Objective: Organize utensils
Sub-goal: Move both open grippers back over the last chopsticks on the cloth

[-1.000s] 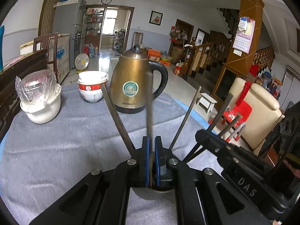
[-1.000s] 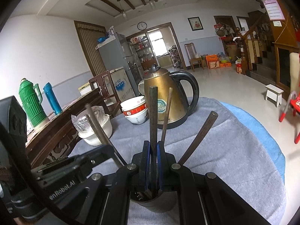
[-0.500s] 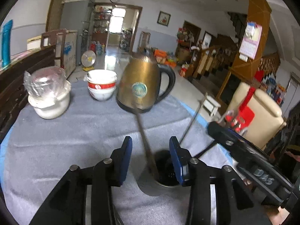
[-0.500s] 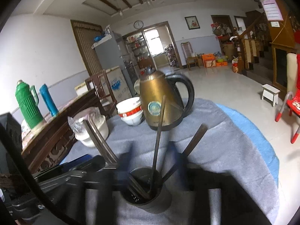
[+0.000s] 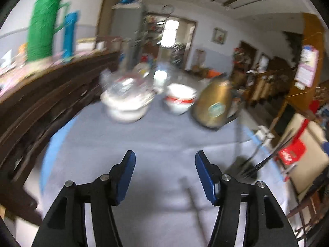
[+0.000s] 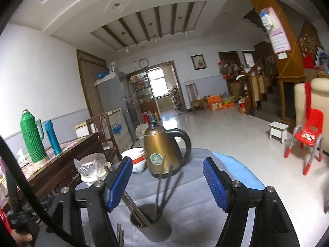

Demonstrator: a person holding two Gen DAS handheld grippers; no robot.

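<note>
A dark metal utensil cup (image 6: 145,219) stands on the grey cloth (image 6: 195,203) with several long dark utensils (image 6: 164,187) leaning out of it. My right gripper (image 6: 167,183) is open and empty, raised above and behind the cup. In the blurred left wrist view the cup (image 5: 244,167) is at the right with utensils sticking out. My left gripper (image 5: 164,175) is open and empty over bare cloth (image 5: 154,144). A dark utensil (image 5: 195,207) lies on the cloth near its right finger. Another dark utensil (image 6: 120,233) lies left of the cup.
A brass kettle (image 6: 162,152), stacked red-and-white bowls (image 6: 135,160) and a plastic-covered white pot (image 6: 90,170) stand at the cloth's far side. A dark wooden sideboard (image 6: 61,164) with green (image 6: 33,138) and blue (image 6: 52,136) flasks is at the left. A red chair (image 6: 308,135) stands on the floor.
Both grippers opened and let go of the utensils, which now stand in the cup. Both pulled back and up; the left swung leftward, away from the cup.
</note>
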